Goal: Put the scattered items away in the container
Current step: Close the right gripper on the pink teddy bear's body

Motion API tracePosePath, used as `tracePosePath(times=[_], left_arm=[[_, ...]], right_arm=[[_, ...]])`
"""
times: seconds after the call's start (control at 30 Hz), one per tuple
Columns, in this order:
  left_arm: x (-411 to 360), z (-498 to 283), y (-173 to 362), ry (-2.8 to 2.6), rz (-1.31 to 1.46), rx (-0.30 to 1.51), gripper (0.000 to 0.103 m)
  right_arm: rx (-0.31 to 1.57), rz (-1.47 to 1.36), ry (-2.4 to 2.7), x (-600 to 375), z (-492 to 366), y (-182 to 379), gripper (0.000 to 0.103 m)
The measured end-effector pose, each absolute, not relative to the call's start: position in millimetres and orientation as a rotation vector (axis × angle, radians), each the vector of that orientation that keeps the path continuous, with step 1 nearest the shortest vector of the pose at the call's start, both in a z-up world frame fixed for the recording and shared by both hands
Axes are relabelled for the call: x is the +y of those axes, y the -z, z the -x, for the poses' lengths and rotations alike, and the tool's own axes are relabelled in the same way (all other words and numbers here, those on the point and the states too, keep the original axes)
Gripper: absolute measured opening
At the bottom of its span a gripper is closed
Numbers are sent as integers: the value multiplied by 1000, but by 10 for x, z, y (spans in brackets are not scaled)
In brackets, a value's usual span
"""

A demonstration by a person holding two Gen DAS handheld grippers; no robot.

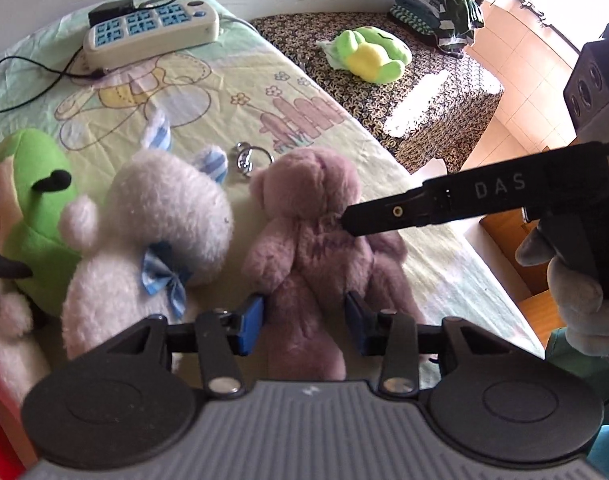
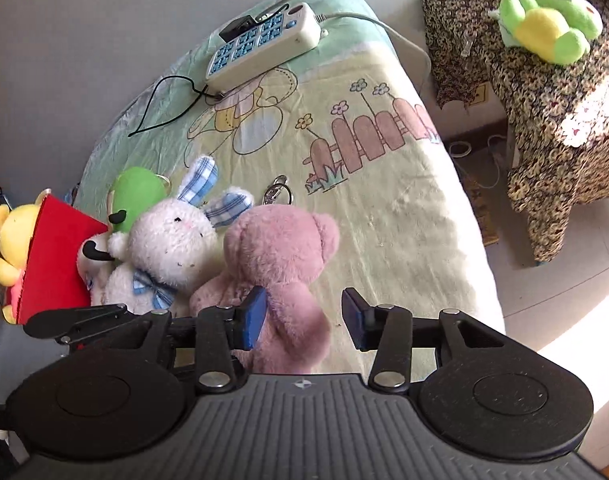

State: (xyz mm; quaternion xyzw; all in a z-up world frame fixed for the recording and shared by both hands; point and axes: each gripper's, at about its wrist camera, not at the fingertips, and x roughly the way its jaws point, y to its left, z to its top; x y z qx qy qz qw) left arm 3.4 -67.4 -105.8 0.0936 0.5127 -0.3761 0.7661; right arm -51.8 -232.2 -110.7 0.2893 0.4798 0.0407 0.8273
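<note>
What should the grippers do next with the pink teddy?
Probably lift the pink bear a little with the left gripper. Its fingers pinch the bear's lower body, the right gripper is open beside it, and the red box stands just past the white bunny.

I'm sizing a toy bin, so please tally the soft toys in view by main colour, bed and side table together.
Pink: 1, the pink bear
White: 1, the white rabbit
Green: 2, the green plush beside the rabbit, and the green-and-yellow frog on the side table
Yellow: 1, the yellow bear behind the red container
Total: 5
</note>
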Motion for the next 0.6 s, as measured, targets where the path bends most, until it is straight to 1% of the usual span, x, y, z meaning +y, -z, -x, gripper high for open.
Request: tracePosePath(times=[0.1, 0.17, 0.2, 0.27, 0.3, 0.4, 0.47, 0.6], left_arm=[[-660, -40, 1056, 811, -203, 1117, 42], [-645, -15, 1024, 810, -214, 1108, 37], [-638, 5, 1003, 808, -222, 1100, 37], [-633, 35, 984, 805, -243, 1092, 37], [-631, 34, 995, 800, -247, 1094, 37], [-609, -17, 1046, 796, -225, 1112, 39], [-592, -52, 1083, 799, -204, 1127, 40], [-612, -64, 1186, 792, -199, 1152, 42]], right_arm=[[1026, -728, -145, -2376, 473, 1184, 44], [1036, -704, -160, -2310, 443, 1143, 39], [1038, -679, -170, -2271, 427, 1104, 38], [1044, -656, -203, -2206, 394, 1029, 32], [1050, -647, -218, -2173, 373, 1004, 32], [1080, -602, -221, -2078, 291, 1007, 34], [1087, -605, -218, -2059, 245, 1056, 38], [1099, -611, -214, -2022, 178, 1130, 41]])
